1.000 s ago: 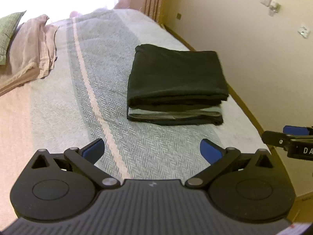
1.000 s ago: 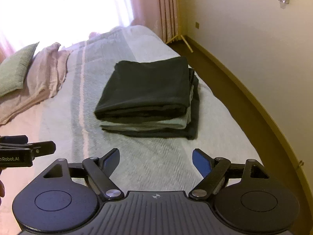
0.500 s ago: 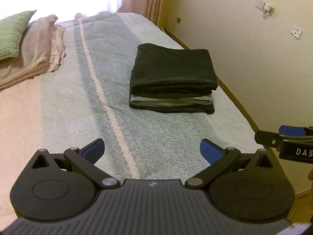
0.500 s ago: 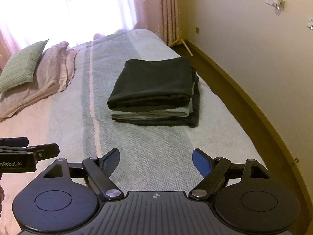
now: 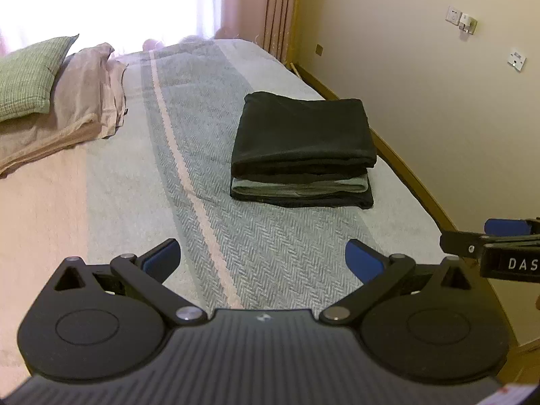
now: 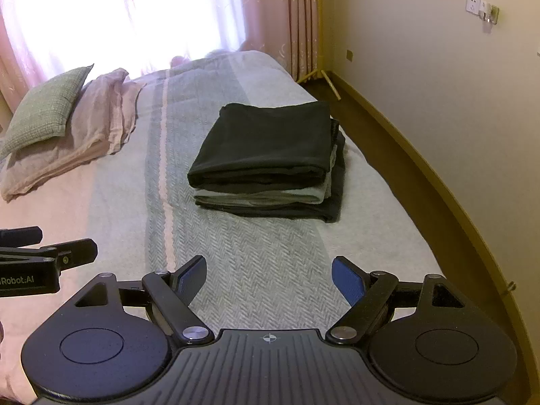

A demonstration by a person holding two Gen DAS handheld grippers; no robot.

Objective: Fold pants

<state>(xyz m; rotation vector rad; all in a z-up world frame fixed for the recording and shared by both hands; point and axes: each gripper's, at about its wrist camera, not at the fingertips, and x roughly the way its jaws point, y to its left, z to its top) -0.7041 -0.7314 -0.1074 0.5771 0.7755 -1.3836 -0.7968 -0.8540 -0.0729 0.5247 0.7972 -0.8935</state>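
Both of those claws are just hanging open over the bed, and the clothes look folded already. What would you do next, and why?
Probably just draw both away. The left gripper and right gripper are open, hold nothing and sit short of the stack of folded dark pants, which lies squared on the grey herringbone bedspread. No unfolded garment shows in either view, so nothing seems left to grasp.

Lettering on my two grippers only

From my left wrist camera I read white "DAS" on the side of the right gripper (image 5: 506, 236), cut off by the frame edge. From my right wrist camera the left gripper (image 6: 47, 249) shows "Robot:AI", its start cropped. I can read nothing else.
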